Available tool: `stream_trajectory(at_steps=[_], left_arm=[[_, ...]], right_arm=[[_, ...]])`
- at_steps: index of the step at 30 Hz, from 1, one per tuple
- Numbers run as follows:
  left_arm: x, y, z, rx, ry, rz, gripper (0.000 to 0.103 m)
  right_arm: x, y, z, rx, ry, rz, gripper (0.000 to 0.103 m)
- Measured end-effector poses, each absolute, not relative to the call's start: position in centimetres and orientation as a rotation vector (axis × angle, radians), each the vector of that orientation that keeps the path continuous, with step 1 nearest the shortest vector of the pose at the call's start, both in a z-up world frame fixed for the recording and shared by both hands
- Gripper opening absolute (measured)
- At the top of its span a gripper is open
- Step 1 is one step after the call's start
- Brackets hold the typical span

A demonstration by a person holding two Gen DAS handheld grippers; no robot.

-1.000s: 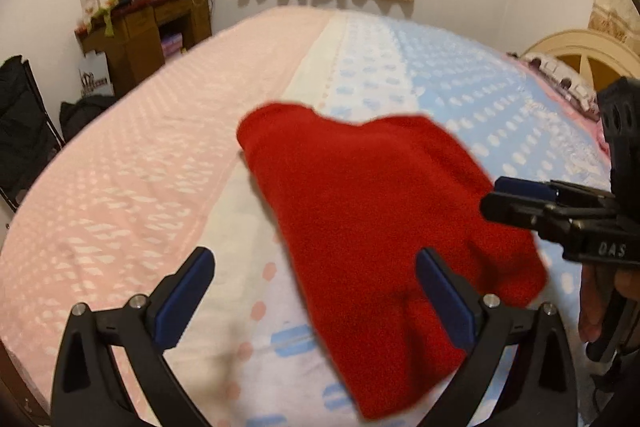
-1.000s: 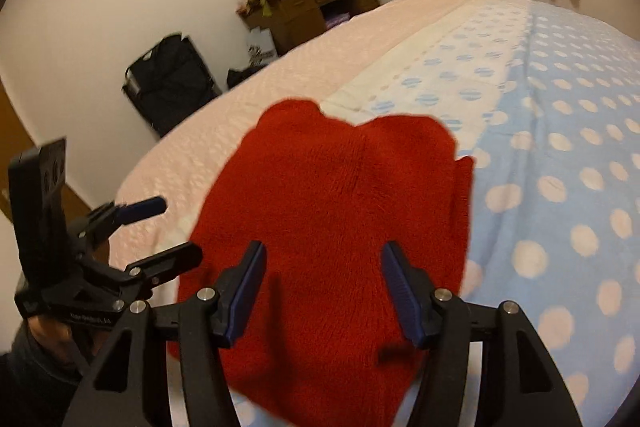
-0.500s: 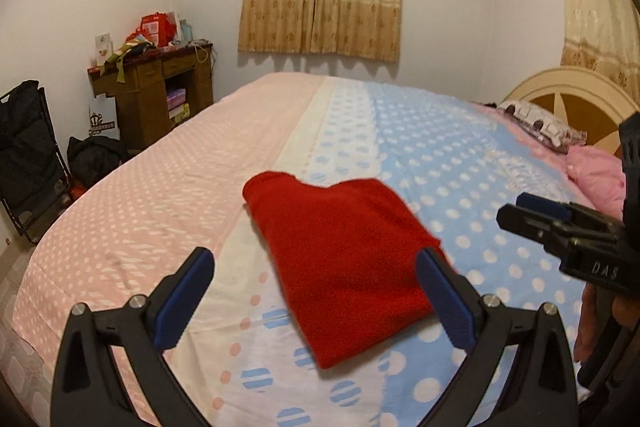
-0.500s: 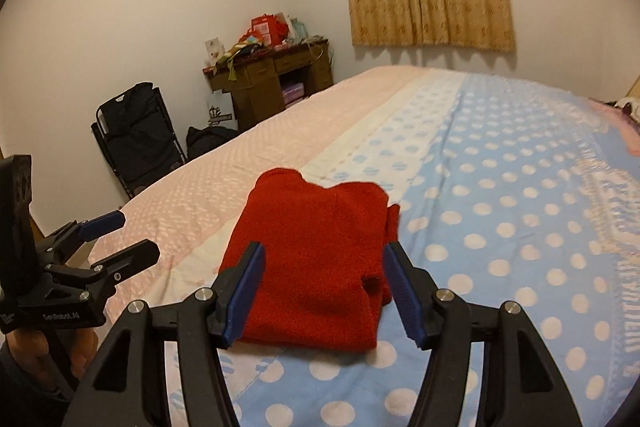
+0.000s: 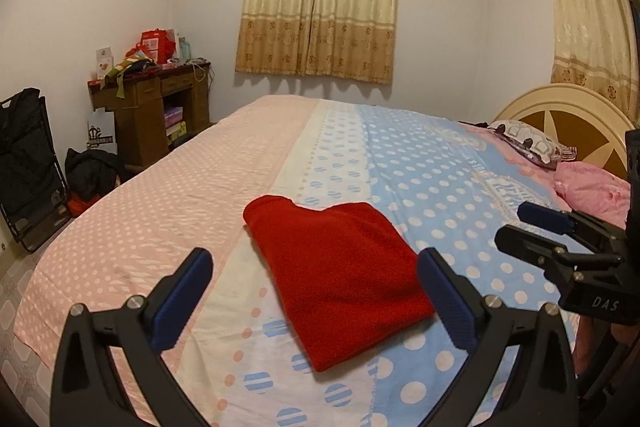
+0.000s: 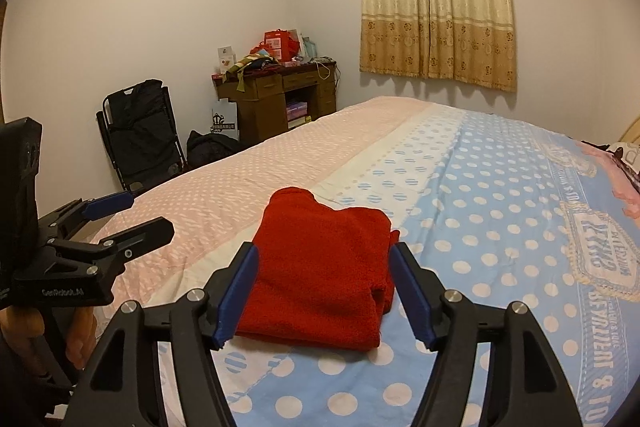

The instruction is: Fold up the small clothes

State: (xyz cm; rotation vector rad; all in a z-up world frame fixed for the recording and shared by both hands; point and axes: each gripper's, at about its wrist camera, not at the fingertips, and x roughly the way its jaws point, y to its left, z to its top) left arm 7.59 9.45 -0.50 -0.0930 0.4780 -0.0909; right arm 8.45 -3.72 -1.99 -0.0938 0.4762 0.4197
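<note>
A red knitted garment point(image 5: 336, 275) lies folded in a thick rectangle on the bed's dotted sheet point(image 5: 440, 187), near the front edge. My left gripper point(image 5: 314, 267) hovers above and short of it, open wide, with nothing between its blue pads. From the right wrist the same red garment point(image 6: 324, 275) shows its layered edge on the right. My right gripper point(image 6: 325, 255) is held above it and its jaws are opening, gripping nothing. Each view also catches the other tool: the right gripper point(image 5: 514, 225) at the right edge, the left gripper point(image 6: 148, 215) at the left edge.
The bed's sheet is pink on the left and blue on the right. Pillows point(image 5: 532, 147) and a round headboard point(image 5: 568, 119) lie at the far right. A cluttered wooden desk point(image 6: 280, 99), a black folding chair point(image 6: 140, 139) and a dark bag point(image 6: 208, 151) stand along the left wall.
Both grippers have risen and drawn back from the red garment, which now lies folded farther off. The views have tilted up to show the room. The right jaws stand a little wider.
</note>
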Motion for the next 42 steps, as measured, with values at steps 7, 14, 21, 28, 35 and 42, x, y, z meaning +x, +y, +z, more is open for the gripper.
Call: stream_trajectory(at_steps=[7, 14, 21, 28, 35, 42], left_arm=[[7.5, 9.5, -0.7, -0.086, 0.479, -0.093, 0.103], [7.3, 9.4, -0.7, -0.063, 0.474, -0.095, 0.103], [7.2, 9.1, -0.7, -0.061, 0.473, -0.095, 0.103], [7.2, 9.1, -0.7, -0.058, 0.473, -0.095, 0.103], [7.0, 8.5, -0.1, -0.027, 0.468, -0.085, 0.103], [6.9, 8.4, 0.4, -0.023, 0.462, -0.088, 0.103]], right_arm=[[8.3, -3.8, -1.9, -0.088, 0.467, 0.401, 0.069], [8.1, -4.1, -1.8, -0.082, 0.47, 0.398, 0.069], [7.8, -4.5, -1.7, -0.075, 0.452, 0.391, 0.069], [7.7, -4.5, -1.7, -0.076, 0.453, 0.391, 0.069], [7.6, -4.6, -1.6, -0.072, 0.451, 0.391, 0.069], [7.2, -4.7, -1.5, -0.065, 0.433, 0.386, 0.07]])
